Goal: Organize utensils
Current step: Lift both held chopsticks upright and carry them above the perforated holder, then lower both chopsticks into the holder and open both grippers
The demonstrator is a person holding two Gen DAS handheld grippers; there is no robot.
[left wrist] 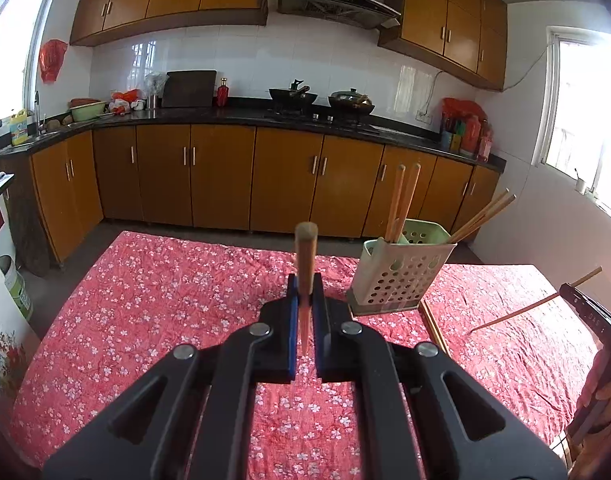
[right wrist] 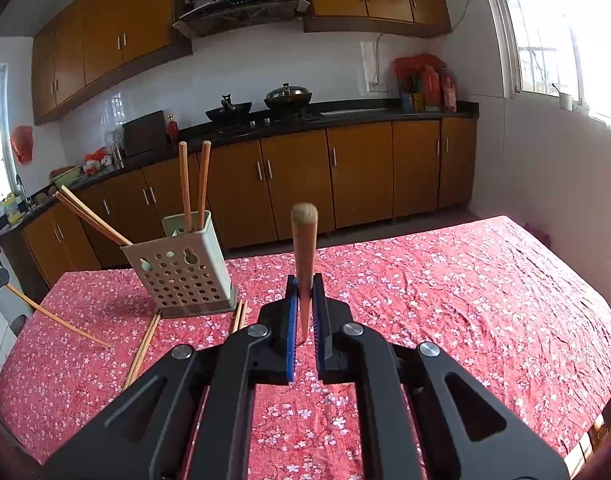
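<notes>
1. The left claw [left wrist: 305, 300] pinches one chopstick [left wrist: 305, 264]; it points forward, away from the claw.
2. The right claw [right wrist: 304, 300] pinches another chopstick [right wrist: 304, 256] the same way.
3. The holder [left wrist: 397, 276] stands on the table [left wrist: 145, 300] between them, far, nearer the left claw.

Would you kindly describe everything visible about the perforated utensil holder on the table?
The utensil holder is a pale green, seemingly plastic box, its side pierced with round holes. It stands tilted on the red floral tablecloth. Two chopsticks stand upright inside; another pair leans outward. Loose chopsticks lie at its base.
</notes>
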